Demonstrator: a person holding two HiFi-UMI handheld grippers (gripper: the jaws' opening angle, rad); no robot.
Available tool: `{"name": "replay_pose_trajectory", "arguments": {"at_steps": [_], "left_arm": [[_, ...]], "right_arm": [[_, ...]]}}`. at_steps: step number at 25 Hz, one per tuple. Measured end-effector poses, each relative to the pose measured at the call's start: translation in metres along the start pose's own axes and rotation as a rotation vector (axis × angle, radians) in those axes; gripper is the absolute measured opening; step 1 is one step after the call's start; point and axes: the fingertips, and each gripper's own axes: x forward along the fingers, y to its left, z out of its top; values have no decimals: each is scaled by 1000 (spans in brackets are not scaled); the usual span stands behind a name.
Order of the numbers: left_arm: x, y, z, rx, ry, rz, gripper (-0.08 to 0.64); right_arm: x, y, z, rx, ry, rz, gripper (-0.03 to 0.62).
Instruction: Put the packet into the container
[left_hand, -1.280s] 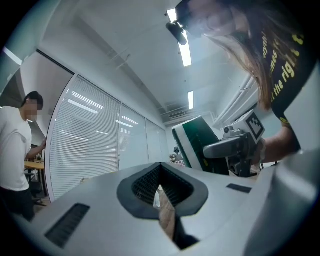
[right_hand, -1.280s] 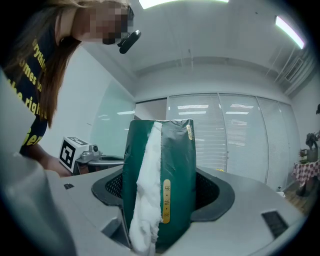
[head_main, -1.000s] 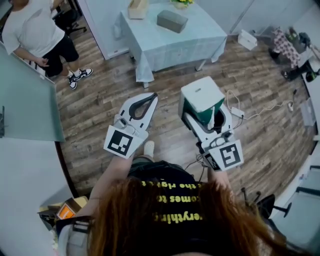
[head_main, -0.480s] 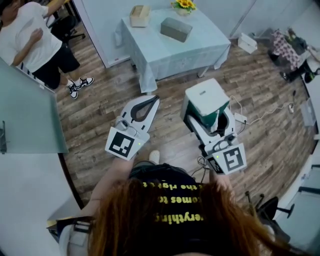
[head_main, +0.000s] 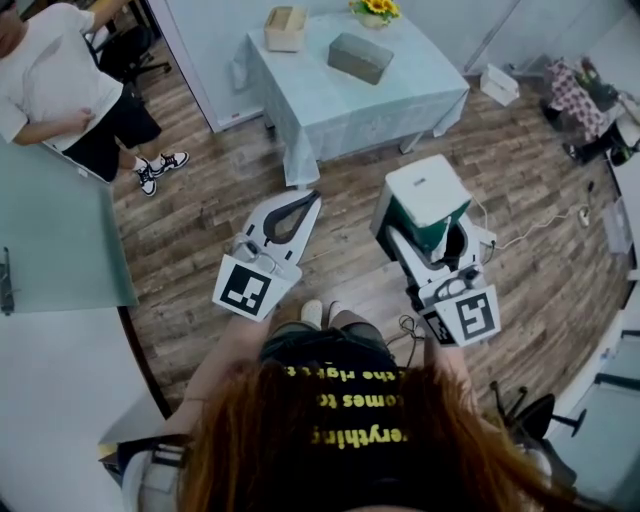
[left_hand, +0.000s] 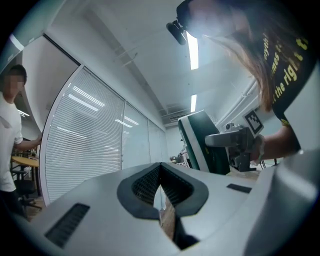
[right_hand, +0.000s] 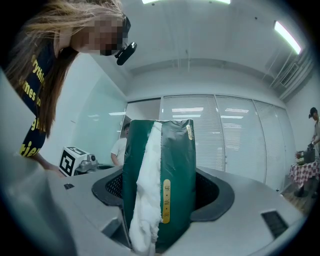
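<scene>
Head view: green-and-white soft packet (head_main: 420, 190) well apart from pale cloth-covered desk (head_main: 400, 100).
Right claw (head_main: 425, 232): grasping packet.
Left claw (head_main: 303, 197): clenched, empty.
Outstanding: approach and deposit, both pending.

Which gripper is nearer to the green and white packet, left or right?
Right. The right gripper is shut on the packet. The left gripper, shut and empty, is off to the packet's left, not touching it.
</scene>
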Motion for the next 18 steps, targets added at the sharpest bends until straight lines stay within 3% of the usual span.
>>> {"name": "replay_pose_trajectory", "arguments": {"at_steps": [7,18], "left_arm": [[14,5,-5,-5,14,8,2],[72,14,-6,11,17,39,2]], "right_arm": [[6,-18,-3,10,-1,-6,354],[26,-79,-6,24,-12,11,354]]}}
